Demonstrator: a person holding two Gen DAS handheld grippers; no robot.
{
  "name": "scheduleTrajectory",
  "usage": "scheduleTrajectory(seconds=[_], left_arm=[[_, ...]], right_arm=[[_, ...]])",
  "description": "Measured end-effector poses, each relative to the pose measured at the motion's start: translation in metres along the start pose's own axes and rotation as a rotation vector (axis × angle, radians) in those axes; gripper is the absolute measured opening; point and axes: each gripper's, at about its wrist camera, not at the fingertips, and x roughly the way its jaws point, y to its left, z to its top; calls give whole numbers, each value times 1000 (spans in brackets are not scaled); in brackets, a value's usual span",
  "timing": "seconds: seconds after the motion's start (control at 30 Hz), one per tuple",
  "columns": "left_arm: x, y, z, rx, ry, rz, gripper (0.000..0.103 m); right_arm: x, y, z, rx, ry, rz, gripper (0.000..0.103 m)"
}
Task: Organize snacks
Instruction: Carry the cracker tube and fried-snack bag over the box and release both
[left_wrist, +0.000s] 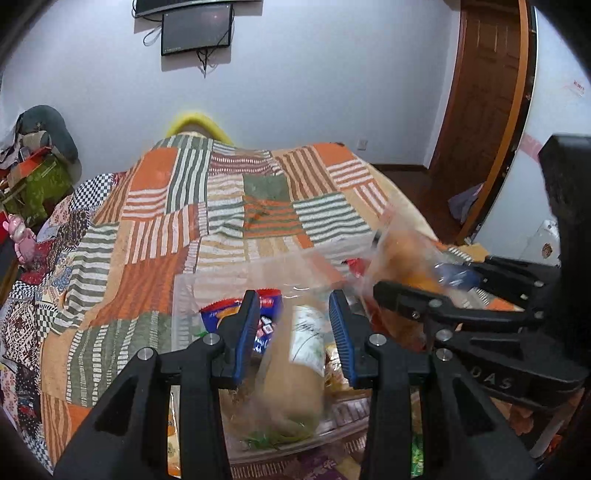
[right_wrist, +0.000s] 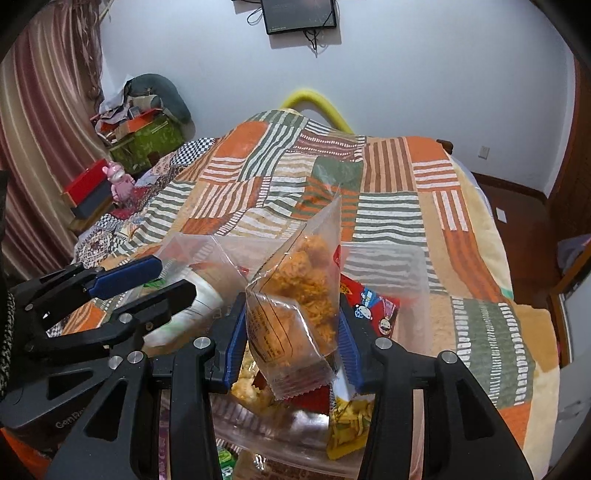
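Note:
My left gripper is shut on a long tan bread-like packet with a white and green label, held over a clear plastic bin. In the right wrist view the same gripper and packet appear at the left. My right gripper is shut on a clear bag of orange fried snacks, which stands tilted above the bin. In the bin lie a blue packet, a red packet and a yellow chip packet. From the left wrist the right gripper and its blurred bag are close on the right.
The bin rests on a bed with a striped orange, green and white patchwork cover. Boxes and clutter and a pink toy sit at the bed's left. A wooden door is at the right, and a monitor hangs on the far wall.

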Motion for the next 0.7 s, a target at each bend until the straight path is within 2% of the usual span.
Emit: scheduleTrajectory(seconds=[0.27,0.5,0.7], left_arm=[[-29,0,1,14,-40,-15,39],[-67,16,-3,-22,-76,-32,42],[-91,40,-17,-10,-70,20,47]], right_arm=[[-21,1,0,-8,-38,11,46],[-51,2,-3,-18,-95,19,51],[-74,-3,-16,-11,-123,13,56]])
